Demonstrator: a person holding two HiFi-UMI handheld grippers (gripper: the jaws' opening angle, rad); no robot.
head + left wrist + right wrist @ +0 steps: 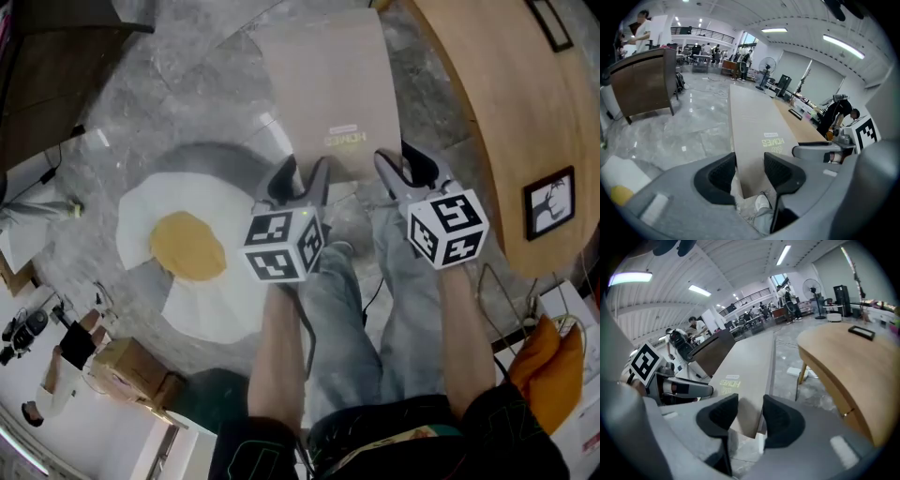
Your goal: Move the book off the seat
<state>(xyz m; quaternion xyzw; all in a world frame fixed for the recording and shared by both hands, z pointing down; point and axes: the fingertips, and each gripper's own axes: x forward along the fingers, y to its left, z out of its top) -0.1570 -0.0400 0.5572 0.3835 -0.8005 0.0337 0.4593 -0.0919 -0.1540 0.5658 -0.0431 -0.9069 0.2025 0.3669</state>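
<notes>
The left claw (750, 171) is clamped on the near left corner of the beige book (328, 89), and the right claw (750, 416) on its near right corner. Held between them above the grey stone floor (187, 103), the book's long axis points straight away from the person, its printed title at the near end. A curved wooden counter (506, 112) stands to the right.

Matt card-covered book (328, 89); glossy marble floor (187, 94); smooth wooden table (506, 122).

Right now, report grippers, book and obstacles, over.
Left gripper and right gripper each clamped on a near corner. Large flat beige book held above grey marble floor. Curved wooden table close at right.
</notes>
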